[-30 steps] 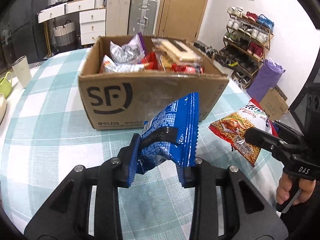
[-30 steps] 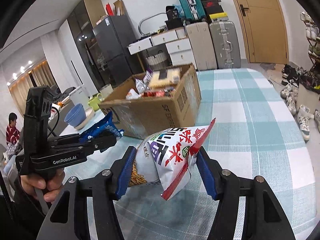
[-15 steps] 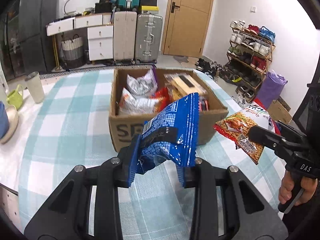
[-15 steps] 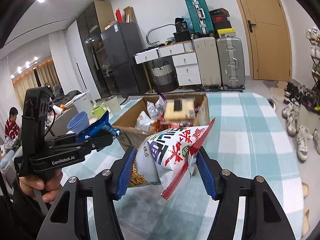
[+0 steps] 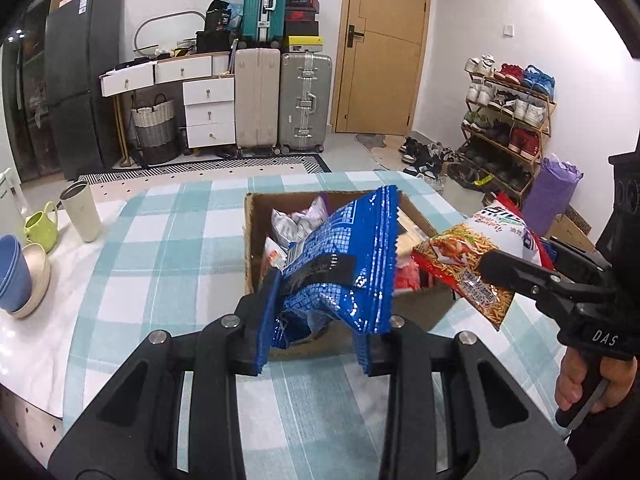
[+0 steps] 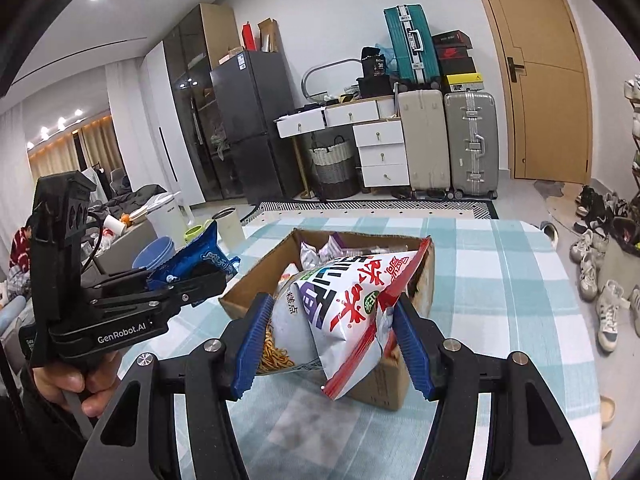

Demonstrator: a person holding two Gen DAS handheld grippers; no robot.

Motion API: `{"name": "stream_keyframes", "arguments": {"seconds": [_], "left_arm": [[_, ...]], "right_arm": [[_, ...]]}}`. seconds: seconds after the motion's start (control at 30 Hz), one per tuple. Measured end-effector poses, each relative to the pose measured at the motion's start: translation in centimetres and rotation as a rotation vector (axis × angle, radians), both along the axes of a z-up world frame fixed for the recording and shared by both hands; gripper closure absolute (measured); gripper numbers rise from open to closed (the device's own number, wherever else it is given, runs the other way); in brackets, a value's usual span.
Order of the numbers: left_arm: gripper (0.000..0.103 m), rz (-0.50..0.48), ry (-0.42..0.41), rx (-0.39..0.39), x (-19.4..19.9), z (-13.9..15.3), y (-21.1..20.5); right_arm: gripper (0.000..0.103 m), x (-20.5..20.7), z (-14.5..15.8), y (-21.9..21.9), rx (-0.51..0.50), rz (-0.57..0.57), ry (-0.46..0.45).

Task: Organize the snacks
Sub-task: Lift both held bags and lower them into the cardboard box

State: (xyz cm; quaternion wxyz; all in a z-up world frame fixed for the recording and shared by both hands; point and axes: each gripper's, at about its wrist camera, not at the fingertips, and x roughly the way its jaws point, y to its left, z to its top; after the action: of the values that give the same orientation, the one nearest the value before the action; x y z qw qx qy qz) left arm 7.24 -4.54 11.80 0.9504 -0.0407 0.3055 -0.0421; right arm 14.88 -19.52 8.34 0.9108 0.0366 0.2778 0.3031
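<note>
Checked teal-and-white cloth [image 5: 168, 264] covers the table under both our grippers, and behind it stand silver suitcases [image 5: 305, 102], a white drawer unit [image 5: 208, 112], a dark fridge [image 5: 82, 80], a wooden door [image 5: 386, 44] and a shoe rack [image 5: 506, 120]. We cannot make out much inside the open cardboard box [image 6: 404, 384]: both held packets cover most of it, and only a silver wrapper [image 5: 296, 222] and scraps of red show. Blue bowls [image 5: 14, 268], a green mug [image 5: 40, 228] and a beige tumbler [image 5: 82, 214] sit at the table's left edge. Our left gripper [image 5: 316, 320] is clamped tight on a blue snack bag [image 5: 348, 256], crinkled, glossy, raised in front of the box. Our right gripper [image 6: 332, 344] pinches a white-and-red noodle-snack packet [image 6: 344, 304] at a middling width, puffy, with fried strips printed on it, held over the box's near edge. A hand [image 6: 72, 384] grips the left tool's trigger
</note>
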Motion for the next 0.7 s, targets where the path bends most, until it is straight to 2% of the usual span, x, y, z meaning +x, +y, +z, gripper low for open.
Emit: {"name": "stream_keyframes", "arguments": {"seconds": [0.3, 0.7], "left_arm": [[0.074, 0.025, 0.016, -0.027, 3.1, -0.3, 1.4], [0.074, 0.011, 0.060, -0.031, 7.8, -1.9, 1.1]], "right_arm": [[0.042, 2.5, -0.1, 2.4, -0.024, 0.015, -0.007], [0.042, 6.1, -2.1, 5.1, -0.089, 0.052, -0.036]]}}
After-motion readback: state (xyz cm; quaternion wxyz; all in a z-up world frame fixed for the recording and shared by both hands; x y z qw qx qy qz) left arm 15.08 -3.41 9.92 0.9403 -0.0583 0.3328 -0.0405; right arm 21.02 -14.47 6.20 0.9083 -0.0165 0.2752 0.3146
